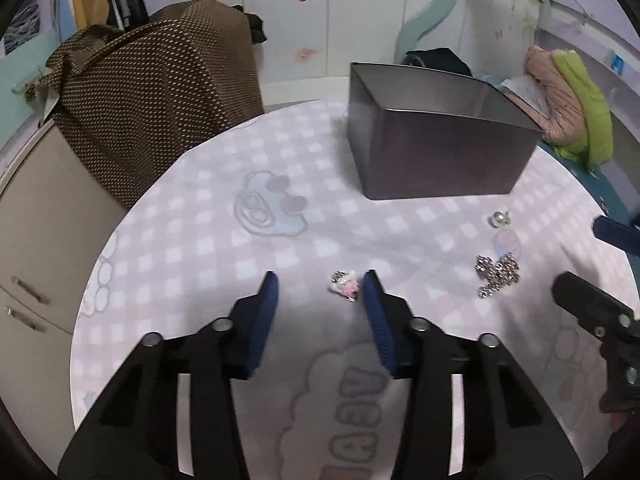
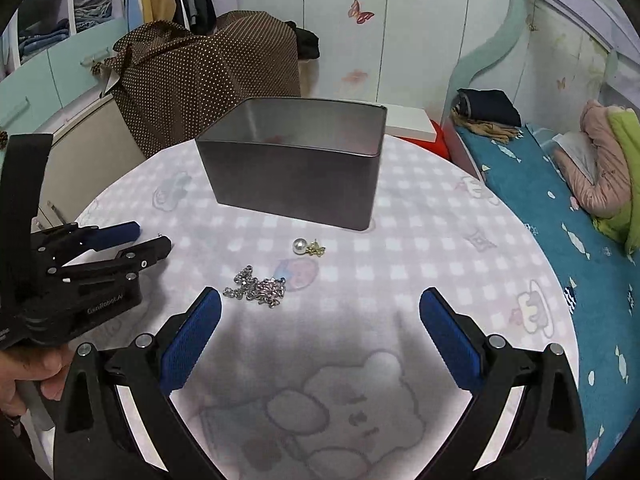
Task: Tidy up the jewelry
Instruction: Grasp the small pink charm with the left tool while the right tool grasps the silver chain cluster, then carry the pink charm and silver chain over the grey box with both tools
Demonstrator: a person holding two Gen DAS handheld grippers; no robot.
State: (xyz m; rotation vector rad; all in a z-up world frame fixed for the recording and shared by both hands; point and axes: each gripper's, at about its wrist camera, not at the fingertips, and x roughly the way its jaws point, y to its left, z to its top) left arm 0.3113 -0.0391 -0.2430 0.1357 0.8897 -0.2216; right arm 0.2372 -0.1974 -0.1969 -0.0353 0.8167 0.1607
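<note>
A small pink and white trinket [image 1: 343,286] lies on the checked tablecloth [image 1: 200,240] between the blue pads of my left gripper [image 1: 320,286], close to the right-hand pad. The pads do not press on it. A silver chain [image 1: 498,274] [image 2: 256,288] lies in a heap just beyond the left finger of my right gripper [image 2: 320,300], which stands wide open over bare cloth. A pearl earring [image 2: 299,246] [image 1: 498,218] rests further back. The grey metal box [image 2: 296,168] [image 1: 436,144] stands open-topped at the far side. The left gripper [image 2: 154,237] hides the trinket in the right wrist view.
The round table [image 2: 440,240] ends in a curved edge all around. A brown dotted cloth [image 1: 160,80] drapes something behind it, with a beige cabinet [image 1: 40,220] to the left. A bed with a blue cover [image 2: 540,200] and bundled clothes lies to the right. A hand [image 2: 32,372] holds the left gripper.
</note>
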